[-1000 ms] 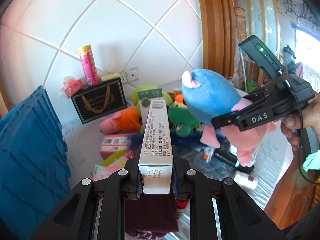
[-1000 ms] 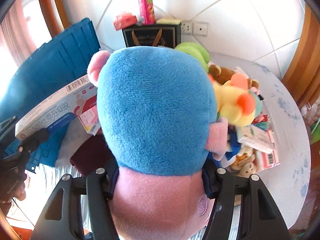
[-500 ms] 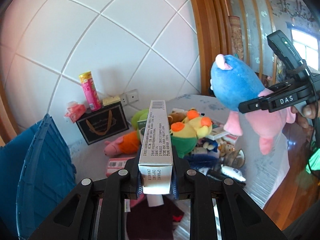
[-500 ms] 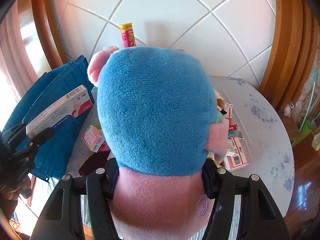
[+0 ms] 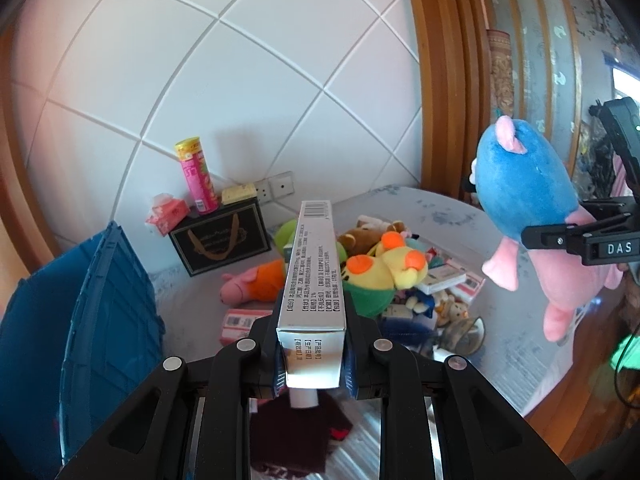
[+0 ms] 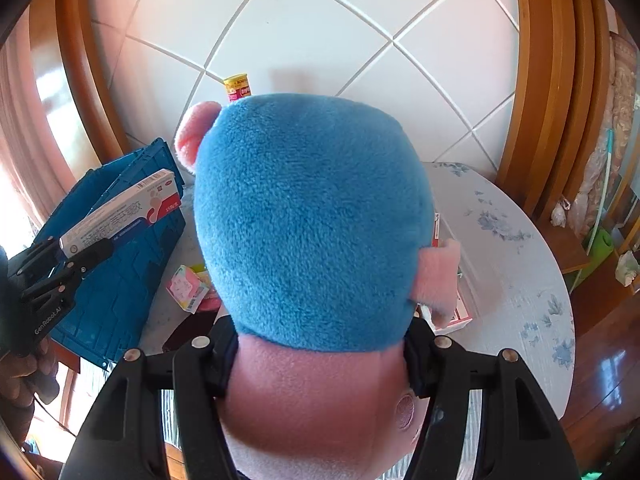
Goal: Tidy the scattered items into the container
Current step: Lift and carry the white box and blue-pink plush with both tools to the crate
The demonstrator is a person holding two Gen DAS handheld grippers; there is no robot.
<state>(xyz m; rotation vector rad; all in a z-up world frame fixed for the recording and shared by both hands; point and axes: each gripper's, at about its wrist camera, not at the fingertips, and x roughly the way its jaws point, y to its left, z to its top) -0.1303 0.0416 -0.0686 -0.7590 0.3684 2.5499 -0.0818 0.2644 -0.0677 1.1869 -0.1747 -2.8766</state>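
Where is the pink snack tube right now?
In the left wrist view the pink snack tube stands upright on the black gift box against the tiled wall, left of centre, between a tissue pack and a small yellow box.

White tiled wall [image 5: 240,80], wooden frame [image 5: 436,80], floral-clothed table [image 6: 516,248], sunlit.

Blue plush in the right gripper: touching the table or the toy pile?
Apart. Left wrist view shows the blue plush hanging clamped in the right gripper, clear air between it and the table.
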